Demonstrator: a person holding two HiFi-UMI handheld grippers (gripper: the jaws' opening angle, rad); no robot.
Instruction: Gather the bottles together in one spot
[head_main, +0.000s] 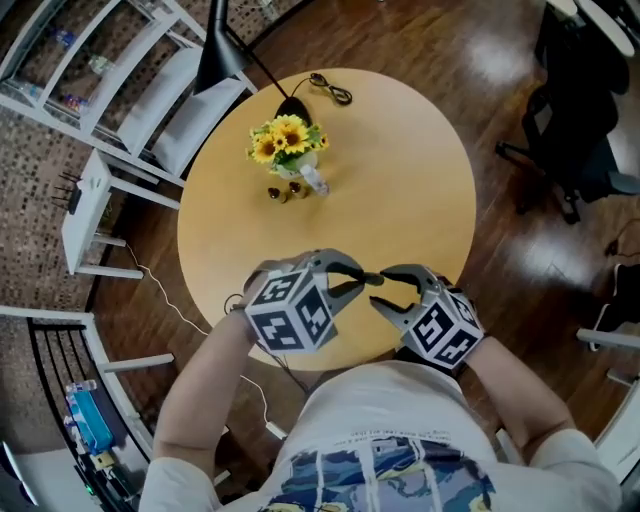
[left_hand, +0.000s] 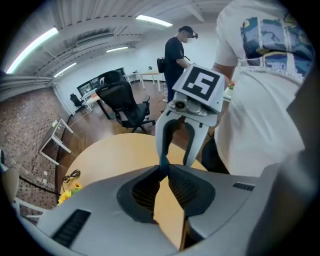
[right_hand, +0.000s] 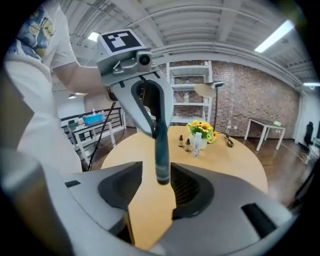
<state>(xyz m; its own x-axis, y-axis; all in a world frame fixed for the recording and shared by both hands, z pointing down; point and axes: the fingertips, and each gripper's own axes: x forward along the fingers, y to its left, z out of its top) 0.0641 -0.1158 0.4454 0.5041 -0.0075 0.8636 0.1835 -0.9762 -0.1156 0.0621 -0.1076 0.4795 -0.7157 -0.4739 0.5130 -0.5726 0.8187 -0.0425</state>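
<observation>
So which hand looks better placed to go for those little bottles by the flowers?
Probably the right gripper: its jaws stand open and its view faces the bottles. The left gripper is shut and faces the person's shirt.

Two small brown bottles (head_main: 272, 193) (head_main: 288, 192) upright, side by side; taller clear bottle (head_main: 314, 181) just beside, on table's (head_main: 400, 180) far side.

The left tool (left_hand: 165, 171) is closed, facing the right tool (left_hand: 176, 161) over the table (left_hand: 112, 155).
</observation>
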